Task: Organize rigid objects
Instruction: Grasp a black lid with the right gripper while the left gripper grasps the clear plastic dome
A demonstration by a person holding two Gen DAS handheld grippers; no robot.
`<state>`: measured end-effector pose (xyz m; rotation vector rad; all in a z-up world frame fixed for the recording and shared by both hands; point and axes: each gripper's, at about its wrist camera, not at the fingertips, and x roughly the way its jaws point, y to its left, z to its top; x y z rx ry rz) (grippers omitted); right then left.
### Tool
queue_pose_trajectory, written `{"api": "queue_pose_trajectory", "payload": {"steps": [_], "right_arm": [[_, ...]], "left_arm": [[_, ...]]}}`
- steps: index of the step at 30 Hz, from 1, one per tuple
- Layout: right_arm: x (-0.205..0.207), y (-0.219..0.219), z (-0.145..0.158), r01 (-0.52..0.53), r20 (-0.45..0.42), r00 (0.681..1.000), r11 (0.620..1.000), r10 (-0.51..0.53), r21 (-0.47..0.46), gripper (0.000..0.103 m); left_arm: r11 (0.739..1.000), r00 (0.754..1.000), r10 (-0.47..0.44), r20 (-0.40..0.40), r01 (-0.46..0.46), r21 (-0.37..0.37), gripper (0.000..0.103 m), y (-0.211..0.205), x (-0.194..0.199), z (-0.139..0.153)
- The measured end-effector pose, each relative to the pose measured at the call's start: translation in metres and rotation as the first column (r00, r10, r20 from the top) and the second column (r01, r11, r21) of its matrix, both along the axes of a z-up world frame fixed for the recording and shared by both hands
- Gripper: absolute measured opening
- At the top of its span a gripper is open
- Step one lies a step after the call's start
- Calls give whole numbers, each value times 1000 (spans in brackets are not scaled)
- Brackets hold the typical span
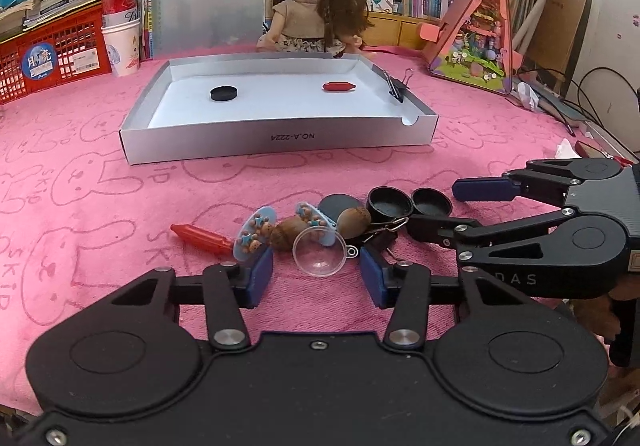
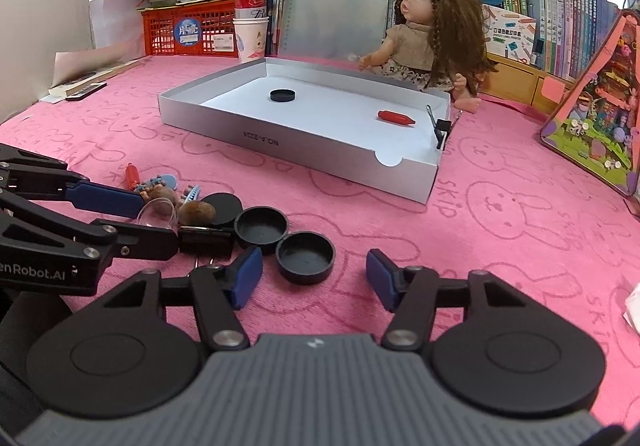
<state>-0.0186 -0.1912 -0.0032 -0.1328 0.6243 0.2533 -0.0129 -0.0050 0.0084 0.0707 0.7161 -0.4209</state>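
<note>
We show two hand-held grippers over a pink cloth point(image 1: 100, 206), facing a shallow grey box point(image 1: 276, 136) that serves as the sorting tray. The left gripper point(image 1: 316, 274) is spread wide and holds nothing, its pads flanking a clear dome point(image 1: 319, 252). The right gripper point(image 2: 314, 278) is likewise spread and empty, bracketing the nearest black cap point(image 2: 305, 256).

The unsorted pile lies on the cloth just ahead of both tools, well apart from the box. In it we count three black caps (two rim up, one flat point(image 1: 340, 206)), one red crayon-like piece point(image 1: 202, 239), two blue bear charms point(image 1: 256, 232), two brown nuts point(image 1: 353, 221), one clear dome and one binder clip point(image 2: 206, 240). In the box we count one black cap point(image 1: 223, 93) and one red piece point(image 1: 339, 86), with one binder clip point(image 1: 396, 86) on its right wall.

We judge three risks:
- The pile is tightly packed, so closing on one item may drag or trap a neighbour.
- The two tools work close together and could collide.
- The dome is smooth and round and may squirt from the pads; the nuts may roll.
</note>
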Motion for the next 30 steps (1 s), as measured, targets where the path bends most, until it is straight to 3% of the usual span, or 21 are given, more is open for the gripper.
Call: {"api": "queue_pose_trajectory", "payload": {"steps": [8, 20, 30], "right_arm": [[0, 4, 1, -12, 3, 1000, 1000, 12, -7, 61], [-1, 8, 2, -23, 4, 1000, 1000, 23, 0, 38], [-1, 6, 3, -10, 0, 1000, 1000, 10, 7, 38]], "left_arm": [[1000, 1000, 6, -15, -7, -25, 33, 1, 2, 2], [1000, 1000, 3, -15, -4, -29, 32, 2, 0, 5], [999, 1000, 11, -18, -12, -35, 32, 5, 0, 8]]}}
